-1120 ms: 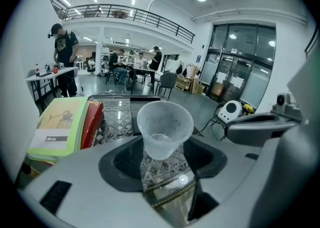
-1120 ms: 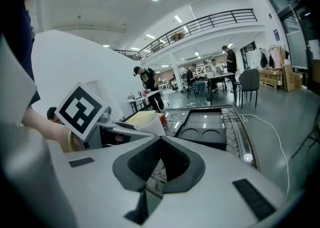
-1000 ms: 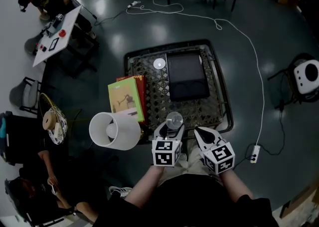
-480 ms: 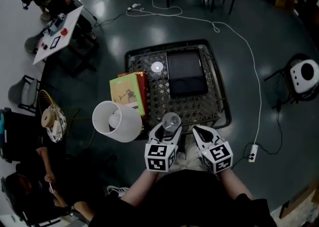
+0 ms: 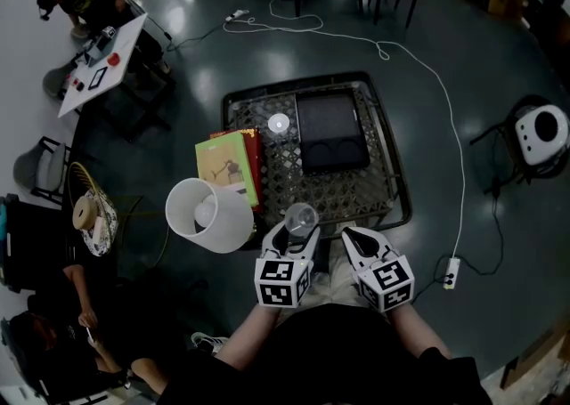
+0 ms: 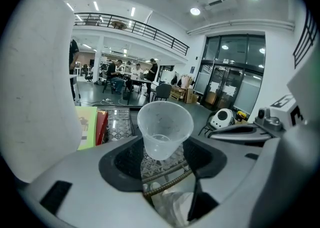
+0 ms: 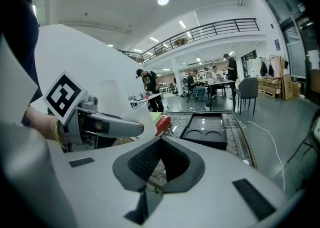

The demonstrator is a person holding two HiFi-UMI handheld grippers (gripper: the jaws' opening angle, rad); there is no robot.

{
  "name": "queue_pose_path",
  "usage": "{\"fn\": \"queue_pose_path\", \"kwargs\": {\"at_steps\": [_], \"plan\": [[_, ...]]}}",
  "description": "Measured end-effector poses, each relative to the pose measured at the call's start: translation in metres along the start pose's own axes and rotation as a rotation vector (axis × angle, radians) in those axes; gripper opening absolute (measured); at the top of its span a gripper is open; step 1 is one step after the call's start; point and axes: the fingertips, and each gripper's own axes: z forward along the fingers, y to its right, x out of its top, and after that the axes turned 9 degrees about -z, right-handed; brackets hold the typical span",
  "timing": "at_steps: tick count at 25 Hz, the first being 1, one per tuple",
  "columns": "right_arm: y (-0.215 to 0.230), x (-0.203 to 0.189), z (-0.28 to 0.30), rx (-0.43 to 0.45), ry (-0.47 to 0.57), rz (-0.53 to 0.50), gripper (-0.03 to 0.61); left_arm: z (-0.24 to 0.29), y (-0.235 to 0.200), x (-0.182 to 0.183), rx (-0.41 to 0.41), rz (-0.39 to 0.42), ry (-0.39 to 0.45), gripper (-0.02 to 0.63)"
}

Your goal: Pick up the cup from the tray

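Both tools are out, but only my left tool [image 5: 298, 236] matters: it's pinching the cup [image 5: 301, 216] upright, tray [image 5: 331, 118] well ahead. Right tool [image 5: 352, 236] is just beside it, pressed together.

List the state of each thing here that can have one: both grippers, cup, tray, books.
Left gripper: shut on the cup.
Right gripper: shut, nothing between the jaws.
Cup: upright, empty, held away from the tray.
Tray: flat on the table, both round hollows empty.
Books: closed, stacked at the table's left edge.
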Motion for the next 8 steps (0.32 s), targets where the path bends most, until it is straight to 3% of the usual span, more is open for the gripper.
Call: {"fn": "queue_pose_path", "kwargs": {"at_steps": [8], "plan": [[0.0004,-0.0023,-0.0007,-0.002,-0.004,0.001,0.012,0.0033,0.0003,-0.0003,-0.004,-0.004,0.002,0.255]]}}
